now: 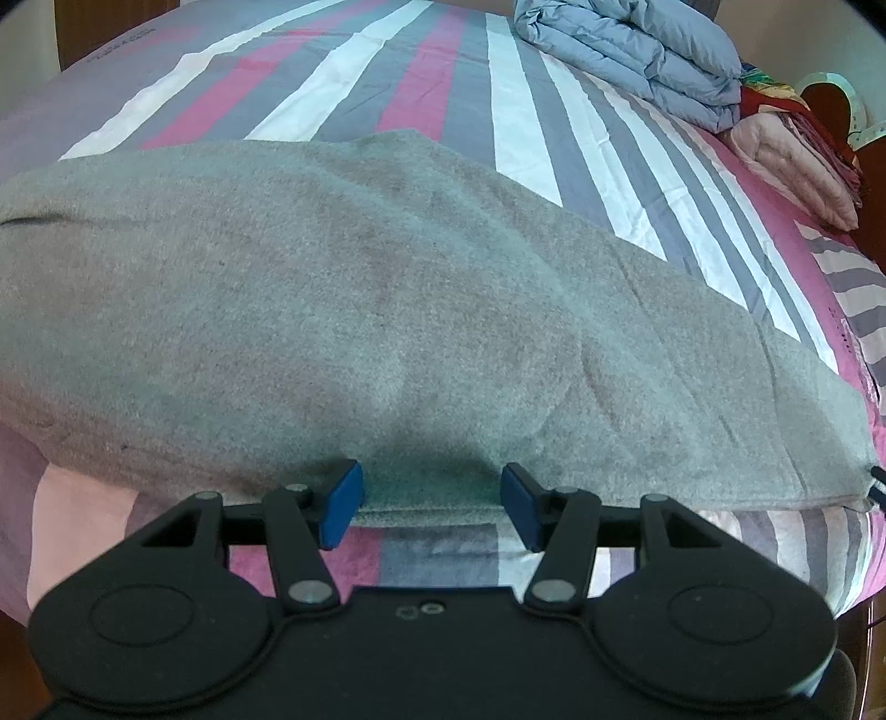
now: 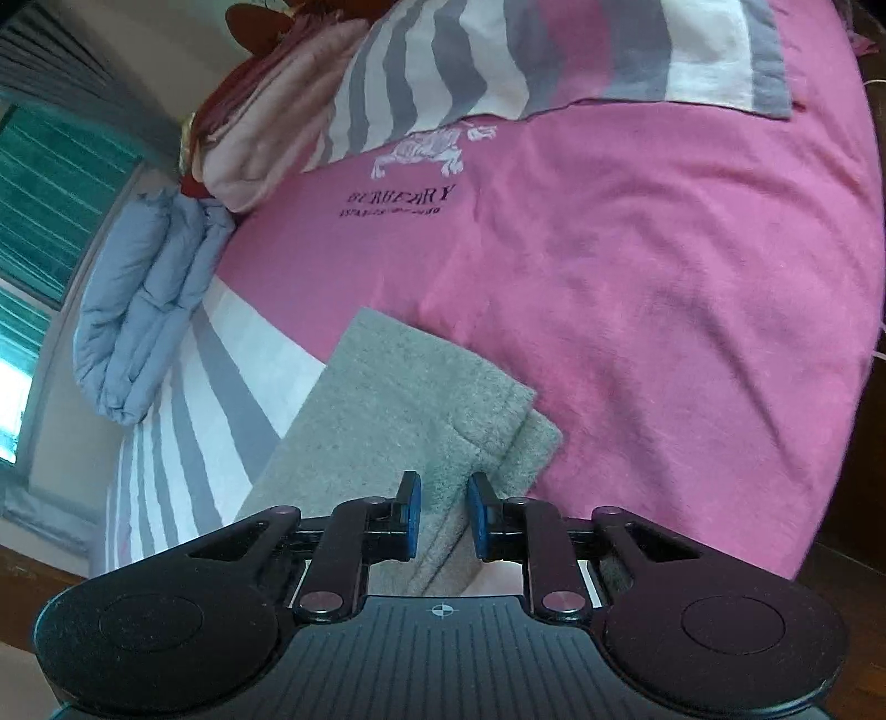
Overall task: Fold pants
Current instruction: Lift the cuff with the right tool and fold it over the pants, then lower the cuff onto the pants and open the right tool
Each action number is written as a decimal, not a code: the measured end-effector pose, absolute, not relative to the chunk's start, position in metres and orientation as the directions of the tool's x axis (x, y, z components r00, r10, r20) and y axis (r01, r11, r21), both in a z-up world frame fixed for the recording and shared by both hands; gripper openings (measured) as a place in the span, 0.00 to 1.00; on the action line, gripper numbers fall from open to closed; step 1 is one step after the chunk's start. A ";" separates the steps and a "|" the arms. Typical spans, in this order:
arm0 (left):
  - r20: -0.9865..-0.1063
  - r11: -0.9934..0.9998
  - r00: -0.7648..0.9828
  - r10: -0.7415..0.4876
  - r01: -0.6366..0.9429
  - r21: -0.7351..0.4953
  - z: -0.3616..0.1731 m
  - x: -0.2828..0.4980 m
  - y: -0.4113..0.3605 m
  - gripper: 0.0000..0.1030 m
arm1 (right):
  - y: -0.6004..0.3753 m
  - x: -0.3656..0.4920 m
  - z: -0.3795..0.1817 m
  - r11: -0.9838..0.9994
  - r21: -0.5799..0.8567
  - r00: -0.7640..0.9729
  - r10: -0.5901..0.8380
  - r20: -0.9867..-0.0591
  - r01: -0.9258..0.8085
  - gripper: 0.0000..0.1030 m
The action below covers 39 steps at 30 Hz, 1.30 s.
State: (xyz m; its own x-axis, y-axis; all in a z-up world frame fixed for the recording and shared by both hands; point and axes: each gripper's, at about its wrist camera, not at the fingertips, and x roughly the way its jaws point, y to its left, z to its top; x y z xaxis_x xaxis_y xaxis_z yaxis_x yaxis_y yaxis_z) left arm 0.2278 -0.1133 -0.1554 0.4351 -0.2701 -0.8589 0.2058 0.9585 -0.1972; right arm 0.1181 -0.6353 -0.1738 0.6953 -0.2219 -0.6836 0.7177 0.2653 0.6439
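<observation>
Left wrist view: the camera sits behind the left gripper (image 1: 432, 501), filling the lower frame, and looks steeply down and across the bed, close to the grey pants (image 1: 332, 288) spanning mid-frame.

Right wrist view: the camera sits behind the right gripper (image 2: 443, 512), rolled so the bed tilts, close above the pants (image 2: 398, 399).

Shared area: the pants, the striped bedsheet (image 1: 421, 83) (image 2: 183, 443), and the folded blue quilt (image 1: 637, 50) (image 2: 144, 310), upper right versus left.

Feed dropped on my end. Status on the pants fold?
Left tongs open at pants edge. Right tongs part-open over pants cuff. Nothing in the way.
</observation>
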 end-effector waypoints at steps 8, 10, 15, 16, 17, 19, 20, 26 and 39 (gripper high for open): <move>-0.855 0.954 0.436 -0.281 0.223 -0.200 -0.156 0.226 -0.113 0.46 | -0.616 0.097 -0.131 0.396 0.651 0.761 -0.286 -0.583 0.648 0.08; -0.856 0.955 0.436 -0.277 0.227 -0.193 -0.156 0.226 -0.114 0.46 | -0.611 0.090 -0.134 0.397 0.642 0.753 -0.274 -0.598 0.655 0.08; -0.858 0.954 0.432 -0.278 0.230 -0.193 -0.155 0.226 -0.113 0.46 | -0.623 0.103 -0.173 0.364 0.595 0.690 -0.241 -0.683 0.716 0.08; -0.857 0.953 0.431 -0.281 0.228 -0.198 -0.154 0.226 -0.112 0.46 | -0.623 0.105 -0.171 0.361 0.604 0.696 -0.239 -0.677 0.711 0.10; -0.856 0.953 0.431 -0.284 0.226 -0.202 -0.153 0.225 -0.111 0.46 | -0.622 0.106 -0.167 0.371 0.599 0.697 -0.241 -0.676 0.710 0.13; -0.856 0.953 0.432 -0.284 0.229 -0.201 -0.152 0.224 -0.110 0.46 | -0.620 0.100 -0.160 0.378 0.593 0.695 -0.249 -0.675 0.711 0.25; -0.856 0.952 0.433 -0.281 0.236 -0.194 -0.152 0.223 -0.111 0.47 | -0.619 0.095 -0.160 0.359 0.591 0.685 -0.257 -0.681 0.722 0.30; -0.858 0.953 0.436 -0.271 0.249 -0.174 -0.153 0.220 -0.114 0.48 | -0.639 0.079 -0.185 0.185 0.710 0.733 -0.214 -0.646 0.680 0.52; -0.852 0.951 0.457 -0.257 0.276 -0.140 -0.157 0.212 -0.123 0.58 | -0.631 0.125 -0.124 0.402 0.707 0.813 -0.271 -0.515 0.582 0.10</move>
